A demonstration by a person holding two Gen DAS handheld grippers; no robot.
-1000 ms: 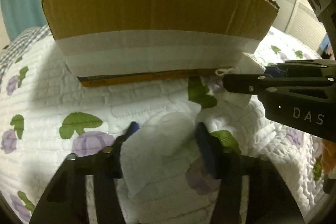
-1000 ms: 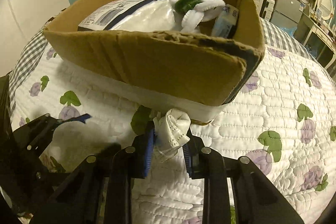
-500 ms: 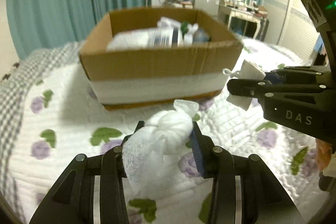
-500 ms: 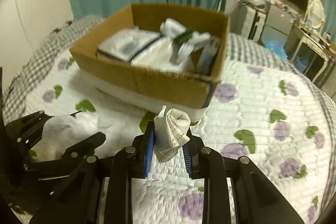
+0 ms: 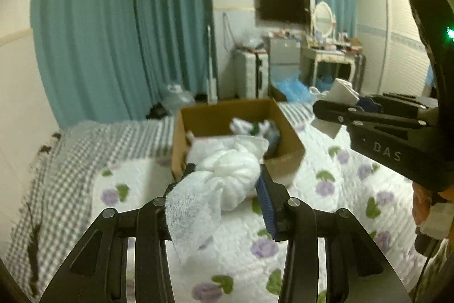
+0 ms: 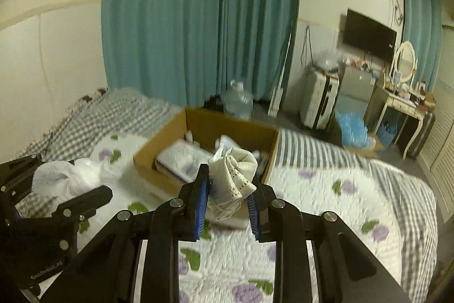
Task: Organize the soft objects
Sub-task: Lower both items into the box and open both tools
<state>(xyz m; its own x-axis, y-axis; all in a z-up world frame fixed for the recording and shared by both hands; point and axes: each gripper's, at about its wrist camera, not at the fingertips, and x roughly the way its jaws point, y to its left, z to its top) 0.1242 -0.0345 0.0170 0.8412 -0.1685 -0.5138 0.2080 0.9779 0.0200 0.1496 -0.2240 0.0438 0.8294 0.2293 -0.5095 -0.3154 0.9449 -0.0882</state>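
My left gripper (image 5: 224, 189) is shut on a knotted white cloth bundle (image 5: 221, 181), held high above the bed. My right gripper (image 6: 227, 189) is shut on a folded cream cloth (image 6: 235, 172), also raised. An open cardboard box (image 5: 286, 138) sits on the bed ahead and below, holding a white package and several soft items. In the right wrist view the box (image 6: 170, 138) lies just beyond the cream cloth, and the left gripper with its white bundle (image 6: 65, 178) shows at the left edge. The right gripper with its cloth (image 5: 340, 95) shows at right in the left wrist view.
The box rests on a white floral quilt (image 6: 326, 189) over a grey checked blanket (image 5: 99, 144). Teal curtains (image 6: 198, 19) hang behind. A water jug (image 6: 238, 101), a small fridge, a dressing table (image 6: 403, 101) and a wardrobe stand beyond the bed.
Both grippers have risen well up from the quilt with their cloths in them. The box, once close and seen from the side, now lies lower and farther with its inside visible.
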